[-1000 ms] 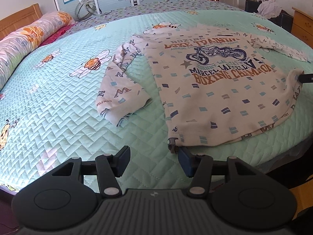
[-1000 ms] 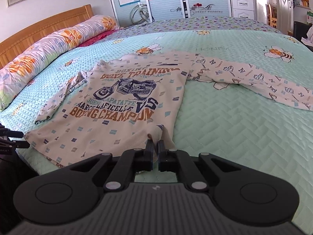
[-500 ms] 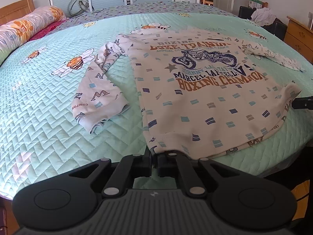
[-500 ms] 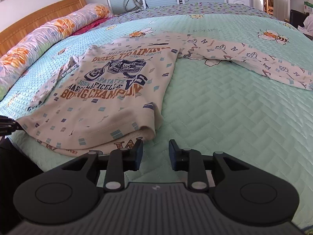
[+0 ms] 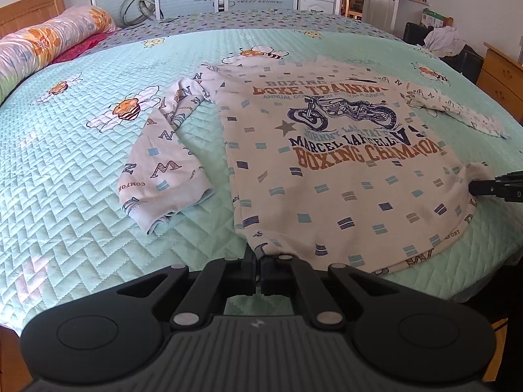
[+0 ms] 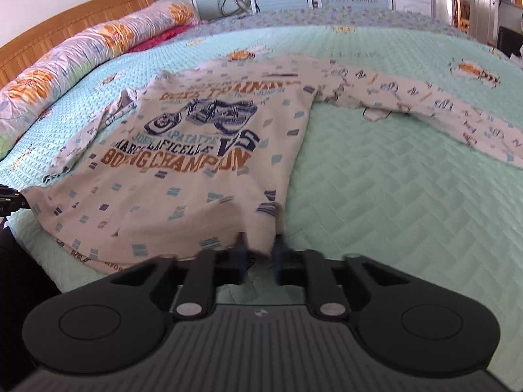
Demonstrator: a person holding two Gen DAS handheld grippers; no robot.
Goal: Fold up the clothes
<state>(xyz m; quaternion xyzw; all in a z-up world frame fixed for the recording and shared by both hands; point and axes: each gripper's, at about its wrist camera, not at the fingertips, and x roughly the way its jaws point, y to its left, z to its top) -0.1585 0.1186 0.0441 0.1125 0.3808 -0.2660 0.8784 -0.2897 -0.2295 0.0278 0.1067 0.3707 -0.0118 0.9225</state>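
A cream long-sleeved shirt (image 5: 327, 170) with a motorbike print lies face up on the mint quilted bedspread (image 5: 81, 196), its hem toward me. My left gripper (image 5: 258, 263) is shut on the hem's left corner. In the right wrist view my right gripper (image 6: 259, 258) has the hem's right corner bunched between its fingers, and its jaws are closing on the cloth. That corner is raised a little off the bed. The left sleeve (image 5: 163, 170) lies folded beside the body. The right sleeve (image 6: 441, 111) stretches out to the right.
A flowered bolster (image 5: 49, 42) lies along the wooden headboard (image 6: 65, 23) at the left. A wooden dresser (image 5: 500, 75) stands off the bed's right side. The bed's near edge runs just under both grippers.
My left gripper has shut on the hem's left corner. The right gripper let go, opened, and has closed in again around the hem's right corner, lifting it slightly.
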